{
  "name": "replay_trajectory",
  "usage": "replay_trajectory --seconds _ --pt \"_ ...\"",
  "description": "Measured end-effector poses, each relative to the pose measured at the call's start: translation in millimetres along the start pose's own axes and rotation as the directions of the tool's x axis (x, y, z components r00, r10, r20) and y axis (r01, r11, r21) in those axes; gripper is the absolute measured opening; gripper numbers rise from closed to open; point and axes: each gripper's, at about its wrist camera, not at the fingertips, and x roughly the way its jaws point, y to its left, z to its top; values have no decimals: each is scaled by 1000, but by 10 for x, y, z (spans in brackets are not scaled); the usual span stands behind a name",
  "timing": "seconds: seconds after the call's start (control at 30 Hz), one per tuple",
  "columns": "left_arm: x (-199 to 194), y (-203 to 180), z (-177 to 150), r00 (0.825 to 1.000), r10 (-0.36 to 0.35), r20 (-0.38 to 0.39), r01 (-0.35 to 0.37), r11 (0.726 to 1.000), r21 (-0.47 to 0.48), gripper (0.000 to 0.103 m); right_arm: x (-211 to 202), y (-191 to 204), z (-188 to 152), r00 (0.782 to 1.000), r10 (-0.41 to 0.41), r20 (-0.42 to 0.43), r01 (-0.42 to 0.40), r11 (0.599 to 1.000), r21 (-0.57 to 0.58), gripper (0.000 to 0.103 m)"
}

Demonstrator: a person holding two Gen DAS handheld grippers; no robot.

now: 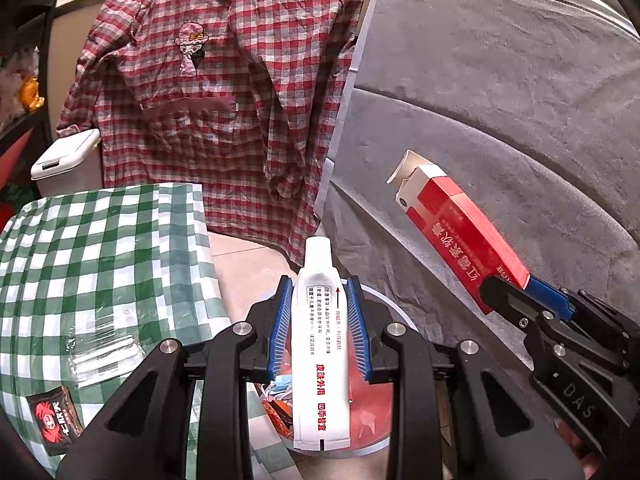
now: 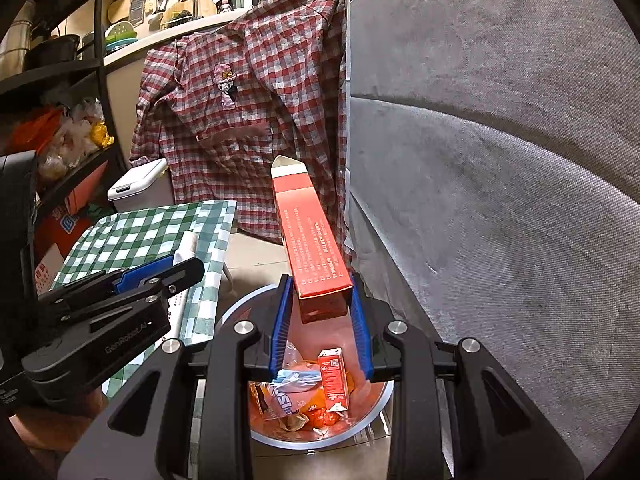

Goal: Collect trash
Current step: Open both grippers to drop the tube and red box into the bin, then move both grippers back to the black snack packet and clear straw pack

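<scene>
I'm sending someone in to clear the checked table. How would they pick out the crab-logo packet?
Find the table with the green-and-white checked cloth left of the trash bin. Near its front edge, below a clear wrapper, lies the small dark packet. Unlike anything else there, it is black with a red crab.

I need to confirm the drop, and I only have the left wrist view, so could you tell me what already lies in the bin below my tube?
Observer: In the bin, a small red carton stands among wrappers and a blue face mask.
Operator: Thank you. Is the right gripper's red box over the bin too?
Observer: Yes; the right gripper holds the red box by its near end, which hangs over the bin's opening.
Operator: And how does my left gripper look from there?
Observer: The left gripper stands over the green checked cloth, the white tube poking forward.
</scene>
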Motion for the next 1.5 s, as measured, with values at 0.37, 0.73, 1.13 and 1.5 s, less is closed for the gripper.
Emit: replay_trajectory --seconds 0.37,0.73,1.13,1.5 --pt "24 -16 38 1000 -25 -3 25 1000 -4 29 21 -2 -19 1000 2 -7 -2 1000 15 32" --pt "-119 102 61 1000 -17 19 17 1000 -24 44 34 -38 0 1000 7 -15 -7 999 49 45" --pt "-568 496 -12 996 68 61 -66 997 -28 32 -118 302 29 997 71 34 -72 997 20 44" --pt "-944 1373 -473 956 289 40 -285 954 -90 33 -131 861 -23 978 202 53 -202 979 -3 18"
